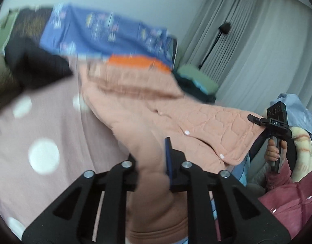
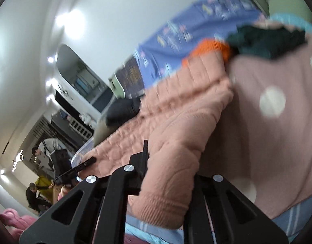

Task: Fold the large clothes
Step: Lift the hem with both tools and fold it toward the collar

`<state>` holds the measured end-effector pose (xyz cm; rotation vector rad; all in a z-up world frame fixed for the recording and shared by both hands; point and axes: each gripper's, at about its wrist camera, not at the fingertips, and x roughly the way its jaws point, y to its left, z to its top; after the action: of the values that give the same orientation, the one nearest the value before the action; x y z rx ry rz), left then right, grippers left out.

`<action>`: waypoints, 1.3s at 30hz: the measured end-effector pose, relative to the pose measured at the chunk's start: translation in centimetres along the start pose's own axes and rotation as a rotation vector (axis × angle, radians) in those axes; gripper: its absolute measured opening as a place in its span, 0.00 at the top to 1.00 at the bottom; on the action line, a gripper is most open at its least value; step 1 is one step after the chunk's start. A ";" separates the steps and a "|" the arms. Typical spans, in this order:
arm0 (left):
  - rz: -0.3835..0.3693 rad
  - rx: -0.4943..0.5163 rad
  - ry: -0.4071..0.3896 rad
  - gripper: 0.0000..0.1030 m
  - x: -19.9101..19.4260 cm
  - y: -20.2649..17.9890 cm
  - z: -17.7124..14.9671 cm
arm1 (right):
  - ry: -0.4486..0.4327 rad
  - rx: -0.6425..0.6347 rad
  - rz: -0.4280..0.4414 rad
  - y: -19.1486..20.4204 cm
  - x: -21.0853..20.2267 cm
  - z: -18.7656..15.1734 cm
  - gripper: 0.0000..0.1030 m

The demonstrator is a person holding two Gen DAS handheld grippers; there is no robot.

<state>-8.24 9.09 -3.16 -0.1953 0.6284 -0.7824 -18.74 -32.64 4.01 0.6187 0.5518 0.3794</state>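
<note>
A peach quilted jacket [image 1: 147, 105] with white snap buttons lies spread over a pink sheet with white dots [image 1: 44, 142]. My left gripper [image 1: 152, 162] is shut on one of its sleeves, the ribbed cuff hanging down between the fingers. My right gripper [image 2: 168, 162] is shut on the other sleeve [image 2: 176, 152], its cuff hanging below the fingers. The right gripper also shows in the left wrist view [image 1: 276, 126] at the jacket's right edge. The left gripper shows in the right wrist view [image 2: 74, 170] at the jacket's left edge. Both views are motion-blurred.
A blue patterned cloth [image 1: 107, 34], an orange item [image 1: 139, 63] and dark garments [image 1: 40, 63] lie at the far side of the bed. A dark pink garment [image 1: 288, 199] is at the lower right. Grey curtains [image 1: 247, 40] hang beyond. People stand far off [image 2: 40, 183].
</note>
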 end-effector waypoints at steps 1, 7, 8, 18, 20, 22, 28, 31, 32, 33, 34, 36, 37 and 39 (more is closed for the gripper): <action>-0.003 0.012 -0.024 0.88 -0.8 -0.4 0.5 | -0.022 -0.014 0.011 0.5 -0.7 0.1 0.92; -0.020 0.052 -0.178 0.89 -7.1 -3.1 1.4 | -0.151 -0.121 0.007 4.1 -6.9 0.6 0.92; -0.019 0.052 -0.191 0.89 -8.1 -3.4 1.3 | -0.162 -0.134 0.011 4.6 -7.9 0.6 0.92; 0.040 -0.023 -0.141 0.86 -6.8 -1.9 0.3 | -0.090 -0.078 -0.084 2.9 -3.1 1.8 0.91; 0.066 -0.086 -0.114 0.86 -4.9 -0.3 0.7 | -0.084 -0.043 -0.089 1.9 -2.1 2.2 0.91; 0.065 -0.122 -0.107 0.86 -4.0 0.5 1.1 | -0.088 -0.016 -0.099 1.1 -1.6 2.7 0.91; 0.072 -0.117 -0.114 0.85 -1.6 1.3 4.0 | -0.082 -0.002 -0.171 -0.3 0.7 4.6 0.91; 0.094 -0.120 -0.097 0.85 0.3 2.0 5.7 | -0.080 0.005 -0.194 -1.3 2.5 5.7 0.90; 0.099 -0.123 -0.092 0.85 0.9 2.5 6.3 | -0.078 0.003 -0.202 -1.6 3.1 6.0 0.90; 0.105 -0.131 -0.083 0.85 2.0 3.2 6.9 | -0.073 0.004 -0.212 -2.2 4.2 6.6 0.90; 0.108 -0.134 -0.074 0.85 2.9 3.8 7.4 | -0.066 0.004 -0.220 -2.7 5.0 7.0 0.90; 0.129 -0.142 -0.051 0.85 5.0 5.2 7.9 | -0.037 0.024 -0.239 -4.4 7.2 7.9 0.90; 0.146 -0.155 -0.026 0.85 6.6 6.2 7.9 | -0.011 0.049 -0.262 -5.8 8.9 8.2 0.90; 0.180 -0.187 0.015 0.84 8.8 7.8 7.4 | 0.040 0.089 -0.321 -7.8 11.4 8.1 0.90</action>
<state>5.58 7.86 -4.32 -0.2997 0.7232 -0.5526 -3.64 -36.51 0.41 0.5970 0.6972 0.0651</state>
